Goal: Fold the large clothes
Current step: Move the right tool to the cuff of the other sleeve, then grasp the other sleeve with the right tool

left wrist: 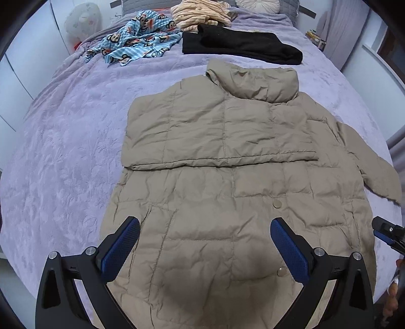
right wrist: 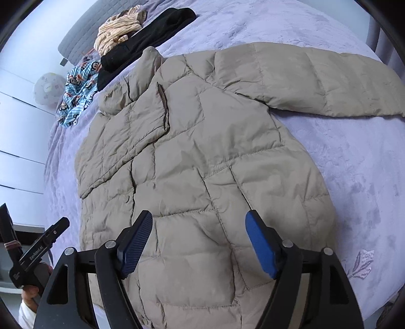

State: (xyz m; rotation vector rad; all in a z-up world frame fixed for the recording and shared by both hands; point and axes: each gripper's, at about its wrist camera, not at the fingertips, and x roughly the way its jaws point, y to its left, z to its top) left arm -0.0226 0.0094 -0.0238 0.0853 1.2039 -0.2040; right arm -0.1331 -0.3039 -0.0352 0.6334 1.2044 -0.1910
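Observation:
A beige quilted puffer jacket (left wrist: 227,141) lies flat on the lilac bed cover, collar toward the far end. One sleeve is folded across its chest (left wrist: 217,131); the other sleeve (right wrist: 321,83) stretches out to the side. My left gripper (left wrist: 205,227) hovers open above the jacket's lower part, nothing between its blue pads. My right gripper (right wrist: 200,222) also stands open over the lower hem area (right wrist: 197,253), empty. The right gripper's tip (left wrist: 384,227) shows at the right edge of the left wrist view. The left gripper (right wrist: 43,248), held by a hand, shows at lower left in the right wrist view.
Beyond the jacket lie a black garment (left wrist: 240,46), a blue monkey-print garment (left wrist: 134,40) and a striped cream garment (left wrist: 200,14). A round cushion (left wrist: 258,5) sits near the grey headboard. White cabinet doors (right wrist: 17,141) stand along the bed's side. The lilac bed cover (left wrist: 71,141) spreads left of the jacket.

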